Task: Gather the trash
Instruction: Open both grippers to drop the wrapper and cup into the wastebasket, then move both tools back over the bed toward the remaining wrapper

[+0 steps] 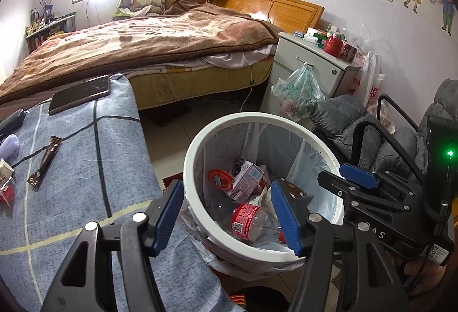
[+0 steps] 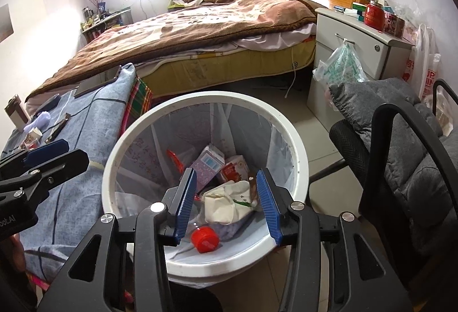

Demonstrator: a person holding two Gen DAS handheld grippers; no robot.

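Observation:
A white round trash bin [image 1: 200, 145] with a clear liner stands on the floor beside a blue-clothed table [image 1: 86, 168]. It holds a clear bottle with a red label [image 1: 246, 221], cartons and a red lid. My left gripper [image 1: 229, 214] is open and empty over the bin's near rim. My right gripper [image 2: 226, 203] is open and empty above the bin [image 2: 137, 134], over crumpled white paper [image 2: 226, 204] and a red bottle cap [image 2: 204, 239]. On the table lie a brown wrapper [image 1: 45, 160] and small packets [image 1: 5, 183].
A phone [image 1: 80, 94] lies at the table's far end. A bed [image 1: 143, 42] fills the back. A white nightstand [image 1: 309, 68] with a hanging plastic bag [image 1: 300, 91] stands right. A grey padded chair [image 2: 400, 154] is at the bin's right.

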